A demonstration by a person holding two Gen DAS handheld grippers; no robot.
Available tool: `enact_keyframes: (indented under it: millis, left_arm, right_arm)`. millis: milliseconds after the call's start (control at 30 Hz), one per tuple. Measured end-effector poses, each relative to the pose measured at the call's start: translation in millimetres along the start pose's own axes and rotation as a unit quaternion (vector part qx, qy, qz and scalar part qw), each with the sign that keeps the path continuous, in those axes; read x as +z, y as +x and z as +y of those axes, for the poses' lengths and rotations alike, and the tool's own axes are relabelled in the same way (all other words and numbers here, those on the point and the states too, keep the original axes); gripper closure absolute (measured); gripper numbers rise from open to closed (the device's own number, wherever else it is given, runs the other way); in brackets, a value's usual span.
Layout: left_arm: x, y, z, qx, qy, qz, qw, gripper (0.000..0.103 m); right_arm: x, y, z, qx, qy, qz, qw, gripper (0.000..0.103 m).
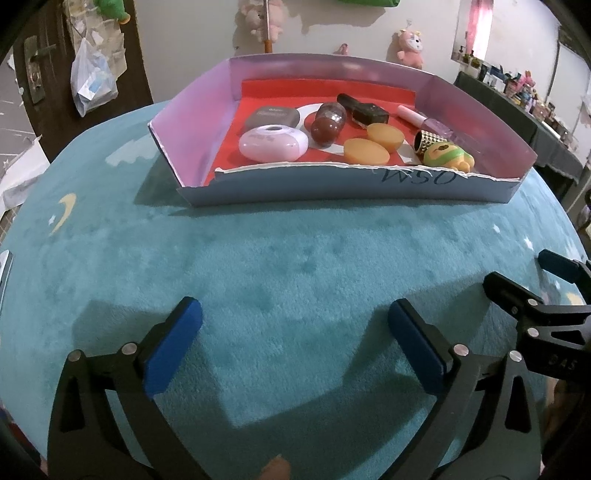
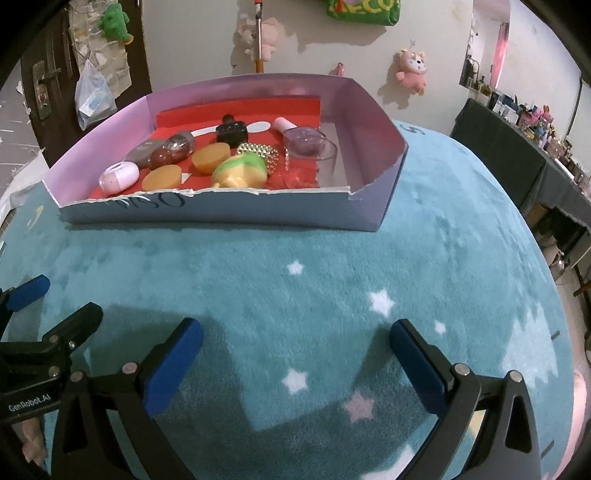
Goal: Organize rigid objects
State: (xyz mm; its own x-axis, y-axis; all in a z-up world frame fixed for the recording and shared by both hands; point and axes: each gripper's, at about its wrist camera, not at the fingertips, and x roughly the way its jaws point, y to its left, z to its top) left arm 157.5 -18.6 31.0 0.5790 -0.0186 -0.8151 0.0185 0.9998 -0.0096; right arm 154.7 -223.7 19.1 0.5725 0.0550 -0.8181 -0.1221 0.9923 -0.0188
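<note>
Both claws gape over bare rug (image 1: 295, 258); torn-edged box (image 1: 332, 188) beyond.

Teal plush rug (image 2: 332, 266) w/ white stars (image 2: 381, 302) & yellow moon (image 1: 63, 213). Pink plush toy (image 2: 412, 72) on white wall, green plush (image 2: 115, 23) on dark door (image 1: 48, 74) at left, plastic bag (image 1: 92, 83) hanging there. Dark-clothed table (image 2: 517, 155) at right, crowded w/ small bottles.

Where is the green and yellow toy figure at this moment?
The green and yellow toy figure lies in the cardboard box, against its torn front wall, right of the two orange halves and beside the studded gold ring.
</note>
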Motion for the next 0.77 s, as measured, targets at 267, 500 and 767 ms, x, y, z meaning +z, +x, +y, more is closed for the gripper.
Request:
enact_keyframes:
  millis: [267,500,767]
  left_arm:
    - [2.0,1.6,-0.1,0.0,-0.004,0.001,1.0,0.0]
    - [1.9,1.9,-0.2,0.001,-0.004,0.001,1.0,0.0]
    - [1.9,2.0,0.0,0.001,-0.004,0.001,1.0,0.0]
  right_arm:
    - [-0.7,-1.4,-4.2,0.0,0.002,0.003,1.0,0.0]
    - [-0.8,-0.7,-7.2,0.0,0.007,0.002,1.0,0.0]
    - [-0.7,-0.7,-8.9,-0.002,0.011,0.002,1.0,0.0]
